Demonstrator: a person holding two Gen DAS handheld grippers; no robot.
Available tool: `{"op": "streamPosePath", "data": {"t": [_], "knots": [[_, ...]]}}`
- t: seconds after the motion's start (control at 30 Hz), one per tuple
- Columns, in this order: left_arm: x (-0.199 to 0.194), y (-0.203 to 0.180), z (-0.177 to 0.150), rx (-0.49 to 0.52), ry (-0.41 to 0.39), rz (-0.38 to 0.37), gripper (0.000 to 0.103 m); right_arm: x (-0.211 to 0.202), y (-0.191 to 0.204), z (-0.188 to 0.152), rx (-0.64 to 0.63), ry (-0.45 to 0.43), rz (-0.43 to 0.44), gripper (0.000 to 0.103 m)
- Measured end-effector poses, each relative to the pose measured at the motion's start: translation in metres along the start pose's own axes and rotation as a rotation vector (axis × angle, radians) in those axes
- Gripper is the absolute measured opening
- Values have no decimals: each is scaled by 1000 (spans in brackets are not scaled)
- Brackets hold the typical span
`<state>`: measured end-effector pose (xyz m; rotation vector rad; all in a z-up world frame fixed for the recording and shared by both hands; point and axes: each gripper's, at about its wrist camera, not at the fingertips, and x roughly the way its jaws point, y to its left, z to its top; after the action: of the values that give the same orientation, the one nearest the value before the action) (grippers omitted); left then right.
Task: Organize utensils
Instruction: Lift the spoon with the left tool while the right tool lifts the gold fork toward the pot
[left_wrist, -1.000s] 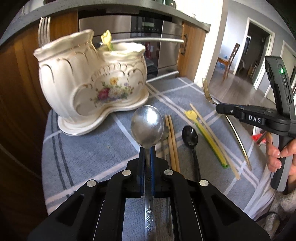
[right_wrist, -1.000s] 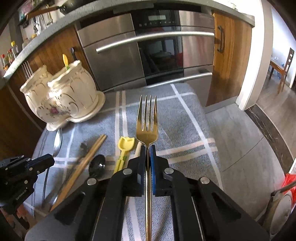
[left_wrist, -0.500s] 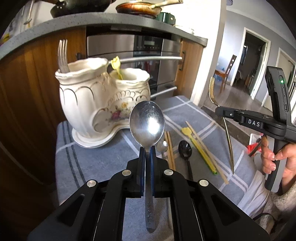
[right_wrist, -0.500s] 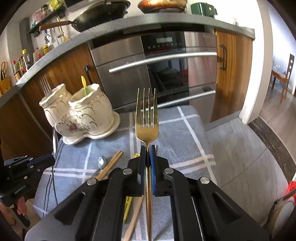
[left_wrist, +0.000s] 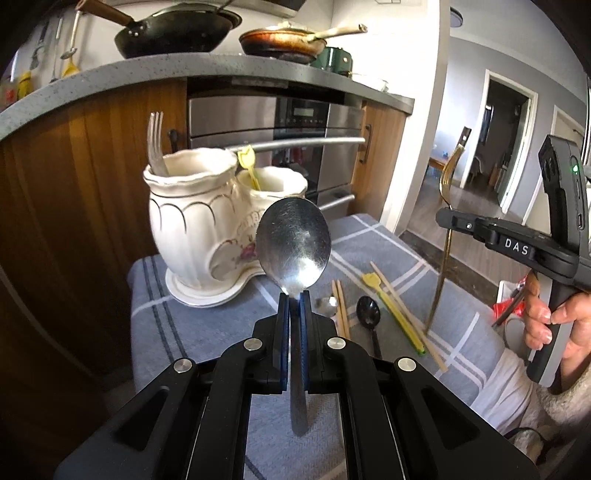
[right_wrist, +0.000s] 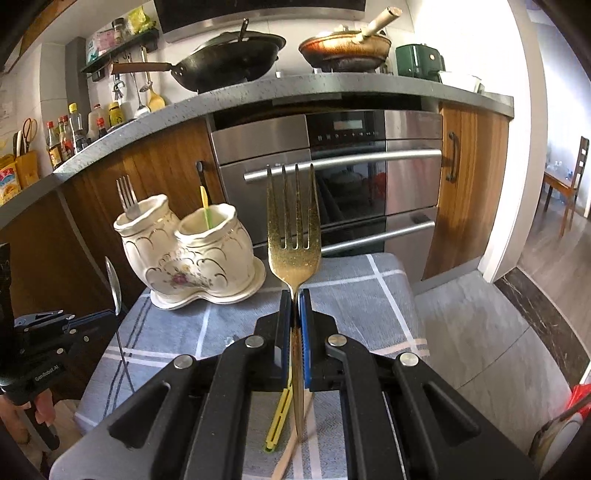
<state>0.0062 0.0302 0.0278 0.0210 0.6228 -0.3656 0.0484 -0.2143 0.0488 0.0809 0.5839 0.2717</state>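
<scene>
My left gripper (left_wrist: 294, 295) is shut on a silver spoon (left_wrist: 293, 242), held upright above the table. My right gripper (right_wrist: 294, 293) is shut on a gold fork (right_wrist: 294, 236), also upright; it shows in the left wrist view (left_wrist: 445, 221) at the right. A white two-pot ceramic holder (left_wrist: 207, 229) stands at the table's far left; it also shows in the right wrist view (right_wrist: 192, 251). One pot holds a silver fork (left_wrist: 156, 144), the other a yellow utensil (left_wrist: 248, 162). On the cloth lie wooden chopsticks (left_wrist: 341, 306), a black spoon (left_wrist: 369, 317) and a yellow utensil (left_wrist: 391, 310).
A grey checked cloth (left_wrist: 207, 332) covers the small table. An oven (right_wrist: 343, 192) and wooden cabinets stand behind it under a counter with pans (right_wrist: 229, 59). The floor drops off to the right (right_wrist: 517, 314).
Both grippers have risen and tilted up with their utensils held; the spoon and fork now stand higher, level with the holder's pots.
</scene>
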Motion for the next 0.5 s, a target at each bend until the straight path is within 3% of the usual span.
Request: {"op": "streamPosePath", "data": {"t": [0.5], "knots": [[-27,3,17,-8,-90,3,5,-14,14,12,-18,-54,7,5]]}}
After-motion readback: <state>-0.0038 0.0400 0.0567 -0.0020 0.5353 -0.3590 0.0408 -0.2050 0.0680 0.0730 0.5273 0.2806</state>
